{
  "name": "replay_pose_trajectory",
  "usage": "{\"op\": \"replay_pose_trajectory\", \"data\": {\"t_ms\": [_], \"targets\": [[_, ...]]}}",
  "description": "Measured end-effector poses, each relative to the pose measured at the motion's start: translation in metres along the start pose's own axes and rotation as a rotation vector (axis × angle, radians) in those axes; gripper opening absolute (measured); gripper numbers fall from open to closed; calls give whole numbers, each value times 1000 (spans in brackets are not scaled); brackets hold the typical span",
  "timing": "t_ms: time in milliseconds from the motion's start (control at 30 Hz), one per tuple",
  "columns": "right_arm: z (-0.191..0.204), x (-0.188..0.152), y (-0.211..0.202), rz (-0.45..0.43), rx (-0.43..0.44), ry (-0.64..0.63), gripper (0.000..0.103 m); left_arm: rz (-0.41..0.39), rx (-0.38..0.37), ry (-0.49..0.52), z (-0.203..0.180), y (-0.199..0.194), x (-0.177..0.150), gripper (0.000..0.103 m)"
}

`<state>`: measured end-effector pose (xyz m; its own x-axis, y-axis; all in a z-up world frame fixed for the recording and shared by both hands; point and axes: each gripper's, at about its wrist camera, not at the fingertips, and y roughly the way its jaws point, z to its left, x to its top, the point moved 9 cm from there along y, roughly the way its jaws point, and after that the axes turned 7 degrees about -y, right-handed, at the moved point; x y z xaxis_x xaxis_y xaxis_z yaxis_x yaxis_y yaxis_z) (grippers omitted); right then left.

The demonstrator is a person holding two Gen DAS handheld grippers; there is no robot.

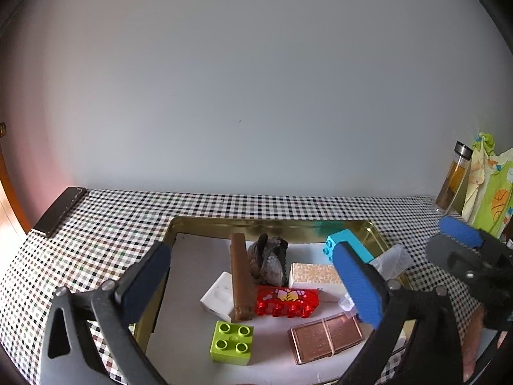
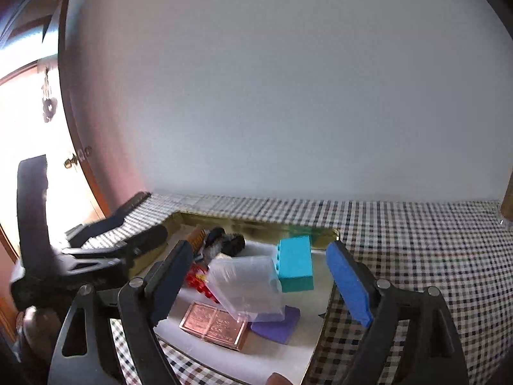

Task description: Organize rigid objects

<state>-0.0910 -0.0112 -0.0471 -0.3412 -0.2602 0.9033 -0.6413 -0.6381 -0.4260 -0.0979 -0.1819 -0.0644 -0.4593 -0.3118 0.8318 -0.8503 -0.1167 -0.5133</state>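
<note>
A: What does the room look like, left to right?

B: A dark phone (image 1: 61,210) lies flat at the far left of a black-and-white checked tablecloth (image 1: 105,224). A plain pale wall (image 1: 256,80) stands behind, and a glass bottle (image 1: 453,179) with a metal cap stands at the far right.

A: And the objects?

B: They sit in a shallow gold metal tray (image 1: 272,224) lined in white. From the left: a studded lime brick (image 1: 231,341), a white block (image 1: 219,295), a long brown bar (image 1: 240,276), a glossy red brick (image 1: 287,301), a copper-toned compact (image 1: 325,337), and a turquoise brick (image 1: 344,245) on its side.

A: The grippers?

B: The left gripper (image 1: 256,285) stands wide over the tray, holding nothing. The right gripper (image 2: 259,282) is also spread wide, its pads clear of the translucent plastic box (image 2: 247,285) between them.
</note>
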Motion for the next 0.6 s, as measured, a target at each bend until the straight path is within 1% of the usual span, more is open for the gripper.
{"op": "replay_pose_trajectory", "data": {"t_ms": [33, 133, 267, 433, 600], "targets": [[0, 2, -3, -8, -12, -7, 94, 0, -1, -2, 0, 0, 0, 103], [0, 5, -6, -21, -26, -14, 95, 9, 2, -1, 0, 2, -1, 103], [1, -3, 4, 22, -20, -12, 95, 18, 9, -5, 1, 3, -1, 103], [4, -11, 12, 58, -21, -26, 95, 28, 14, -3, 1, 6, -3, 103], [3, -15, 16, 82, -23, -22, 95, -14, 34, 39, -2, 2, -2, 103]]}}
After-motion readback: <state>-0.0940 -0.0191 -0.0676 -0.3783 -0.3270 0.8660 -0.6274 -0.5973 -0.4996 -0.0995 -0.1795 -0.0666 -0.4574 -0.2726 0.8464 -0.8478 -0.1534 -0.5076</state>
